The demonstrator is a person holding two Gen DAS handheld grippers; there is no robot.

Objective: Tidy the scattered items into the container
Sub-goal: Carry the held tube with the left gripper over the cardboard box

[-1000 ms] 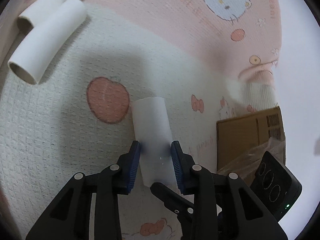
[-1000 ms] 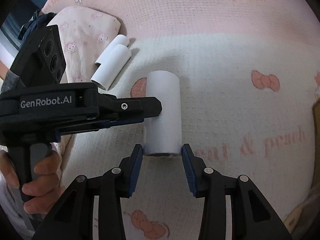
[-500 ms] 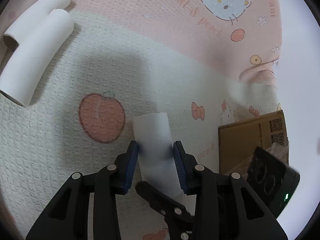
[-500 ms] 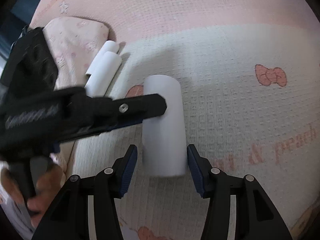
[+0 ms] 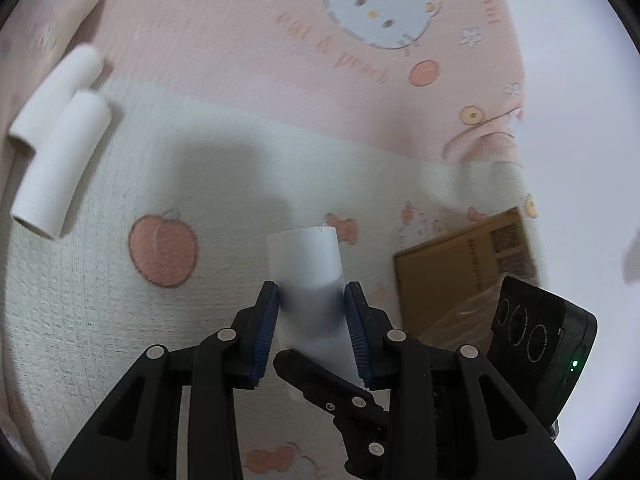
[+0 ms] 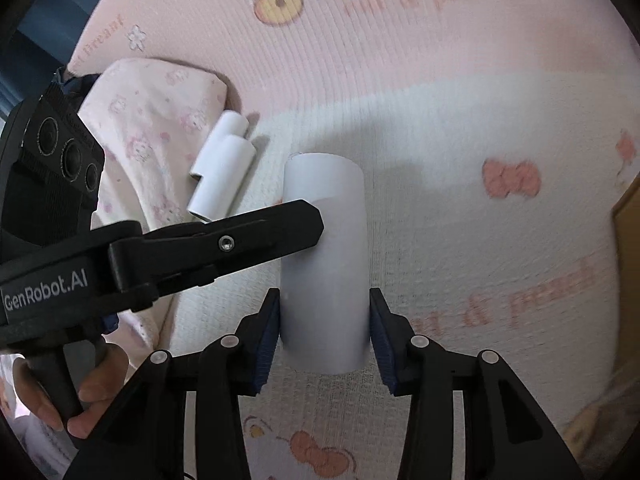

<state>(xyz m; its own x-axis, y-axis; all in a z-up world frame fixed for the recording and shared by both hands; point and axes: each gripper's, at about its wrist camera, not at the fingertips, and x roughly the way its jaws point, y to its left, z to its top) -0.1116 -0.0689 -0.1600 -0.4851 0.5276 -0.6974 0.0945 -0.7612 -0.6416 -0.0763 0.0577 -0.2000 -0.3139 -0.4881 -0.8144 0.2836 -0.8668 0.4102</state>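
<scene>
White tube [image 5: 308,280] lying on a blanket [image 5: 224,168] printed with cats, peaches and bows. Left gripper [image 5: 312,324]: blue-padded fingers [image 5: 266,328] set either side of the tube near its middle, pads at or very close to its wall; whether they press it cannot be told because of motion blur. Right gripper [image 6: 324,334]: fingers [image 6: 269,336] apart, straddling the near end of the same tube [image 6: 324,264]; the left pad sits against the tube wall, the right pad just beside it. In the right wrist view, one finger of the left gripper [image 6: 256,236] crosses in from the left and touches the tube's side, held by a hand [image 6: 86,408] at the lower left.

Two more tubes [image 5: 60,148] lie side by side, touching, well apart from the held tube, at the edge of a folded pink cloth [image 6: 148,128]. A cardboard box [image 5: 464,272] lies to the right on the blanket, with crinkled clear plastic at its near edge; the right gripper's camera block [image 5: 540,344] stands in front of it.
</scene>
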